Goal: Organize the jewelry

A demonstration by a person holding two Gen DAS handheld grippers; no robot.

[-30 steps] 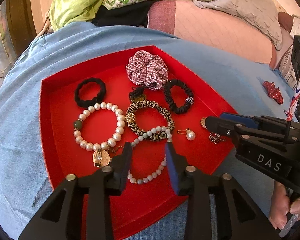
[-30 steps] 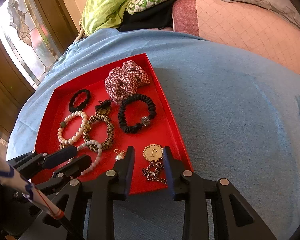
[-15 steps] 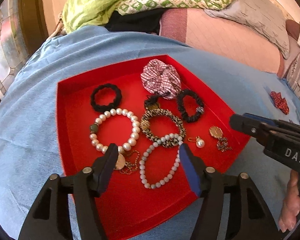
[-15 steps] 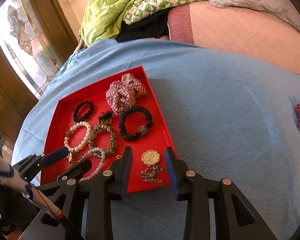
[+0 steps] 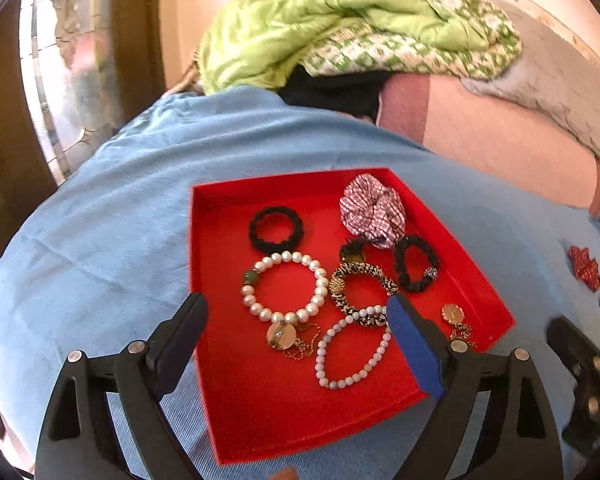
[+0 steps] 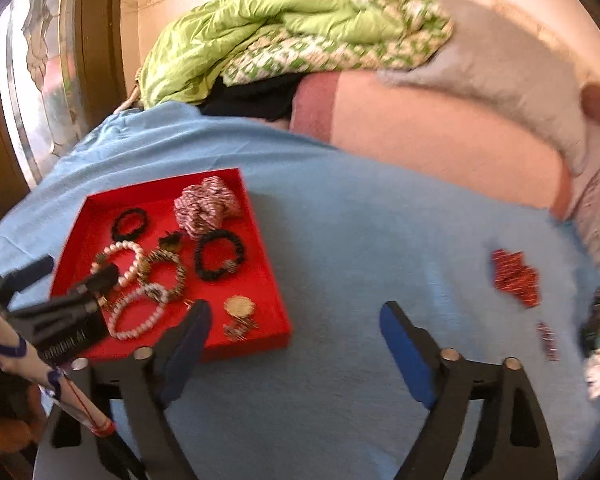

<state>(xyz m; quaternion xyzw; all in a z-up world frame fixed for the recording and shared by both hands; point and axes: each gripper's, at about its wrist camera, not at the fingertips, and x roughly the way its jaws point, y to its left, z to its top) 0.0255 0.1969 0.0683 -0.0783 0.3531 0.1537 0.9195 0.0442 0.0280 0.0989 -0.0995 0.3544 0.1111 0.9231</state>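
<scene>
A red tray (image 5: 204, 240) lies on the blue cloth and holds a large pearl bracelet (image 5: 284, 258), a small pearl strand (image 5: 340, 380), a leopard-print bracelet (image 5: 364, 270), hair ties, a checked scrunchie (image 5: 372, 208) and a gold pendant on a chain (image 5: 452, 314). My left gripper (image 5: 296, 302) hovers above the tray's near half. Its jaws are opening wide and grip nothing. My right gripper (image 6: 295, 308) hangs over bare cloth just right of the tray (image 6: 276, 340). Its jaws are opening too, with nothing between them.
A red patterned piece (image 6: 514, 276) and some small items (image 6: 548, 340) lie on the blue cloth (image 6: 380, 220) to the right. A green quilt (image 6: 260, 28) and a grey pillow (image 6: 500, 64) are heaped on the pink bed behind. A stained-glass door (image 5: 72, 80) stands at the left.
Both grippers pulled back and up from the jewellery while their jaws spread wide. The right one swung rightward off the pendant and tray, over bare cloth.
</scene>
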